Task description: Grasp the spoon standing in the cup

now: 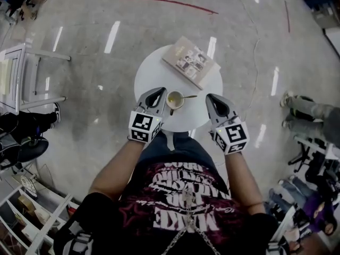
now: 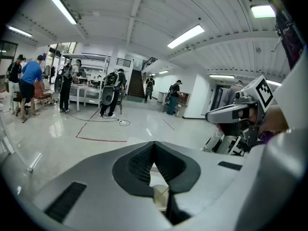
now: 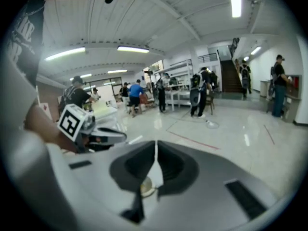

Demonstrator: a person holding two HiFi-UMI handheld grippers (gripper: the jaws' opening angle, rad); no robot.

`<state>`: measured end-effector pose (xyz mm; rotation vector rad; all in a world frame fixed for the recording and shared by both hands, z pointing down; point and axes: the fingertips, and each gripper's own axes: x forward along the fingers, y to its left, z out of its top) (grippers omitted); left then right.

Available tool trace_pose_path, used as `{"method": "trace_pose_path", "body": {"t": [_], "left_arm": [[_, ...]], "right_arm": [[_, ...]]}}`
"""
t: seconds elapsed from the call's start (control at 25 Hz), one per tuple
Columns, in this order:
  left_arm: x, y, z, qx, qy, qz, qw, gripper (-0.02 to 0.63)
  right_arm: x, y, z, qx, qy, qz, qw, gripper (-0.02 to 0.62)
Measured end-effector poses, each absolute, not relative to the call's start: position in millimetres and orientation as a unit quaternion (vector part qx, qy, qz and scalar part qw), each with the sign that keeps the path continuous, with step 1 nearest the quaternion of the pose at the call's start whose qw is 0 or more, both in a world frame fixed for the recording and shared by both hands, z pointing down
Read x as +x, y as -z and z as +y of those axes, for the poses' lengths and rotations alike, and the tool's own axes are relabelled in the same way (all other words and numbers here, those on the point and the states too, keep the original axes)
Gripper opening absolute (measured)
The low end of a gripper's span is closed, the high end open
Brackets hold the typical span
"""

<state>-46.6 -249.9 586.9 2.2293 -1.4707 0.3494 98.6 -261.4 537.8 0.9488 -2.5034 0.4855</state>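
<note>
A small cream cup (image 1: 175, 99) stands near the front of a round white table (image 1: 154, 73). A spoon (image 1: 187, 96) rests in it, its handle pointing right over the rim. My left gripper (image 1: 159, 92) hovers just left of the cup, jaws shut and empty. On the cup's right, a little apart, my right gripper (image 1: 211, 98) is shut with nothing in it. In the left gripper view the cup (image 2: 160, 196) shows below the closed jaw tips (image 2: 154, 144). The right gripper view has the cup (image 3: 147, 186) under its closed tips (image 3: 155, 143).
A book (image 1: 191, 61) lies at the table's back right. A white chair (image 1: 26, 73) stands to the left, and shelving fills the lower left. A person's shoes and legs (image 1: 308, 110) are at the right. Red tape (image 1: 164, 1) marks the floor beyond.
</note>
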Motion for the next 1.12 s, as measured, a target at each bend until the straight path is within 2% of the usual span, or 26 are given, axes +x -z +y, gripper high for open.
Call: {"method": "trace_pose_path", "body": {"t": [0.48,0.52,0.56,0.6,1.12], "left_arm": [[-42.3,-659.3,-234.6,0.787,-0.167,-0.526,0.277,0.025],[-42.5,-664.8,-233.6,0.785,-0.167,-0.526,0.283,0.025],[-43.0,-669.6,-232.8,0.783,-0.168,-0.526,0.288,0.025],[-43.7,-673.6,-232.1,0.781,-0.169,-0.526,0.29,0.025],[-44.7,-714.1,-224.8,0.772,-0.19,-0.521,0.311,0.025]], "right_arm": [[92.9,-615.8,-255.5,0.299,-0.216,-0.891,0.266,0.039],[92.7,-624.4,-254.5,0.294,-0.223,-0.888,0.273,0.069],[92.4,-633.1,-253.4,0.29,-0.231,-0.885,0.281,0.127],[92.2,-641.3,-252.4,0.286,-0.237,-0.882,0.29,0.145],[101.5,-726.7,-250.0,0.278,-0.283,-0.852,0.343,0.149]]}}
